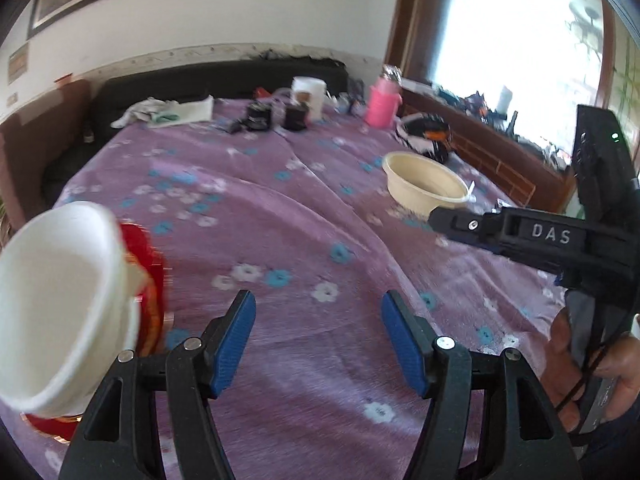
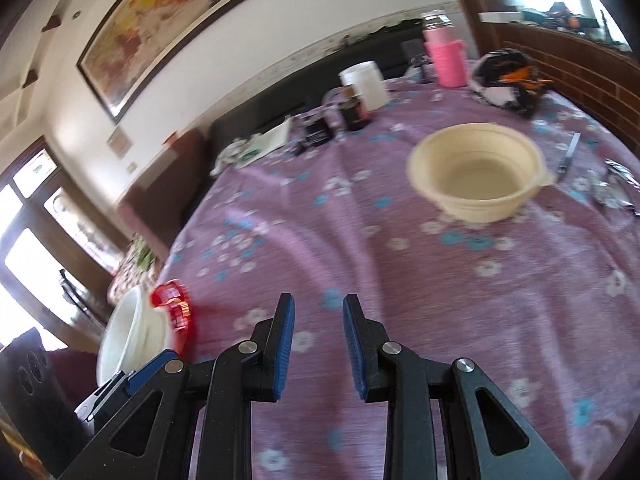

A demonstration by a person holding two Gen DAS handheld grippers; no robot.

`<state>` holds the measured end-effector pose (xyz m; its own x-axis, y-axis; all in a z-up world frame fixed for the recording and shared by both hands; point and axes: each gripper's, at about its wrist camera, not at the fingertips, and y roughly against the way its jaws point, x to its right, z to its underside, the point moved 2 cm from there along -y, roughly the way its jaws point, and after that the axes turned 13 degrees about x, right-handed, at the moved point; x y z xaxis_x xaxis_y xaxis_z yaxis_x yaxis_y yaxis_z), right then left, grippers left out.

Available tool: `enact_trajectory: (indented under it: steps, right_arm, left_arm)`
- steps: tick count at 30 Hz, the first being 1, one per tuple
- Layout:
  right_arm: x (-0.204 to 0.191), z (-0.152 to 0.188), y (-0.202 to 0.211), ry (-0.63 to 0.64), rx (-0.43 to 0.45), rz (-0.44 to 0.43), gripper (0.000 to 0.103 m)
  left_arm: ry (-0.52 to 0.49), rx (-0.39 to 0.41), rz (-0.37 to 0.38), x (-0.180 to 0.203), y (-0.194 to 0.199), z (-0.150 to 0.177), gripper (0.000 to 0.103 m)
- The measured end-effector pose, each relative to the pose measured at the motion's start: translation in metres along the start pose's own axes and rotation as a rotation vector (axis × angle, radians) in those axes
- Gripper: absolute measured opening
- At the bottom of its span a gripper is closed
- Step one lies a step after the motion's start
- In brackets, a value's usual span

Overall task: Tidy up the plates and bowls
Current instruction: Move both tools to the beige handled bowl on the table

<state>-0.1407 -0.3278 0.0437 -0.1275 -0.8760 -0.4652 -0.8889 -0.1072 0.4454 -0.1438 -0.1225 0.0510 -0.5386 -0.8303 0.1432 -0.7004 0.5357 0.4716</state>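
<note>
I see both grippers empty over the purple tabletop: left gripper jaws spread wide, right gripper jaws slightly apart; cream bowl ahead, white bowl left

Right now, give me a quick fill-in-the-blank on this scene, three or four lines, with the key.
1. The cream bowl stands upright on a ____ floral cloth.
2. Neither the left tool nor the right tool holds anything; the wider gap is on the ____ one.
3. The white bowl rests against a ____ plate.
4. Behind the cream bowl stands a ____ bottle.

Missing words: purple; left; red; pink
</note>
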Motion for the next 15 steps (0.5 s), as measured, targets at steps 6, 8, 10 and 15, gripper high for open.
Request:
enact_trajectory:
  steps: [6,8,10,15]
  right_arm:
    - [0.043,-0.002,0.005,-0.021,0.03,0.074,0.027]
    - [0.053,-0.001,0.006,-0.027,0.029,0.085,0.027]
    - [0.062,0.0,0.004,-0.036,0.025,0.093,0.027]
    - [0.081,0.008,-0.002,-0.05,0.005,0.113,0.027]
  left_arm:
    - [-0.04,-0.026,0.029,0.021,-0.023,-0.003,0.065]
    - [-0.048,-0.031,0.037,0.027,-0.031,-0.006,0.065]
    - [-0.059,-0.03,0.04,0.031,-0.039,-0.008,0.065]
    - [-0.058,-0.062,0.05,0.038,-0.069,-0.01,0.065]
